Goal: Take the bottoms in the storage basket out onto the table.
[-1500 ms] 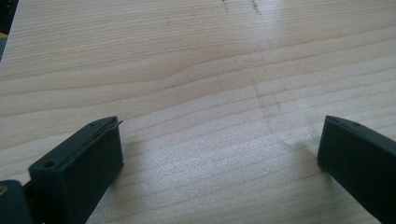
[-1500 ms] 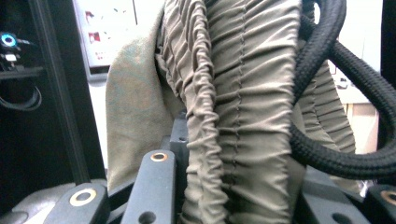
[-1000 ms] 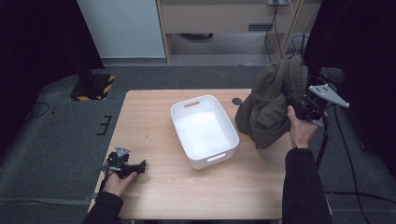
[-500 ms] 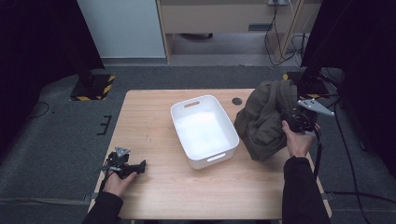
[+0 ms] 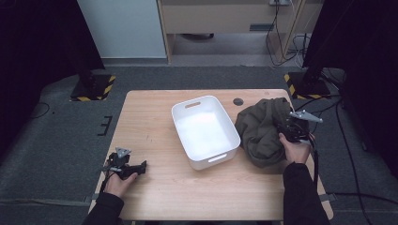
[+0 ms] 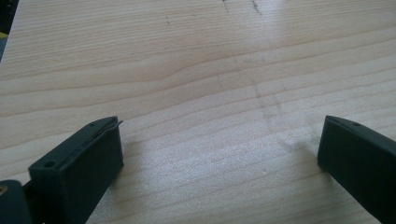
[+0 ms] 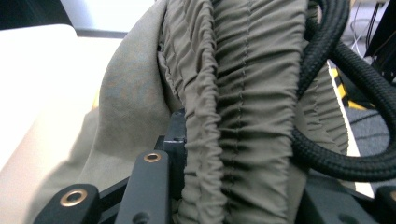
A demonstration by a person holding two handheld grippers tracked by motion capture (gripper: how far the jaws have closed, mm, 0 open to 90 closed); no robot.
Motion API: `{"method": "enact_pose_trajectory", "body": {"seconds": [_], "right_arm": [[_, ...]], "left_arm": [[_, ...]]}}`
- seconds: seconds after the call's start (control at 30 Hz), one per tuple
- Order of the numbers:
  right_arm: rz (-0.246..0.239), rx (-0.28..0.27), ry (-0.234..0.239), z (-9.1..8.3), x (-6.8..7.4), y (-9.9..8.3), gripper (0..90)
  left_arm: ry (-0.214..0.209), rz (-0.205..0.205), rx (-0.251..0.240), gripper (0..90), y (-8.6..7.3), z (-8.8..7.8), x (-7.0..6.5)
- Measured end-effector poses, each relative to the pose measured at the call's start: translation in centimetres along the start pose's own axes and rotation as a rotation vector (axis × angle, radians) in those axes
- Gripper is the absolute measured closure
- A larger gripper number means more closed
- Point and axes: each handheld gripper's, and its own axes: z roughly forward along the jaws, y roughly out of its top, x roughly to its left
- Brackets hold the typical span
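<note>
While right tongs (image 5: 287, 127) clamp ruched olive garment (image 5: 259, 133), crumpled beside tub (image 5: 205, 128); left tongs (image 5: 136, 167) apart.

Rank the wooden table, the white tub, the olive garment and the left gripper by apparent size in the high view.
1. wooden table
2. white tub
3. olive garment, only slightly smaller than the tub
4. left gripper

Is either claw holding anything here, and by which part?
The right claw grips the olive garment by its gathered elastic band, its jaws easing open. The left claw is open over bare table.
</note>
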Motion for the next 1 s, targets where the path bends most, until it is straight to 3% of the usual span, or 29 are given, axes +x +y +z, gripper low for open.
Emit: {"method": "enact_pose_trajectory", "body": {"seconds": [0.1,0.53,0.73,1.0], "right_arm": [[-0.012,0.039,-0.003,0.7,0.0,-0.9,64.5],[-0.049,0.120,-0.030,2.9,-0.1,-2.9,59.2],[-0.066,0.163,-0.018,3.9,0.2,-3.6,54.9],[-0.095,0.148,-0.040,4.0,0.6,-3.6,33.1]], "left_arm": [[0.000,0.000,0.000,0.0,0.0,0.0,0.0],[-0.001,0.000,0.000,0.0,0.0,0.0,0.0],[-0.001,0.000,0.000,0.0,0.0,0.0,0.0],[-0.003,-0.003,-0.001,0.0,0.0,0.0,0.0]]}}
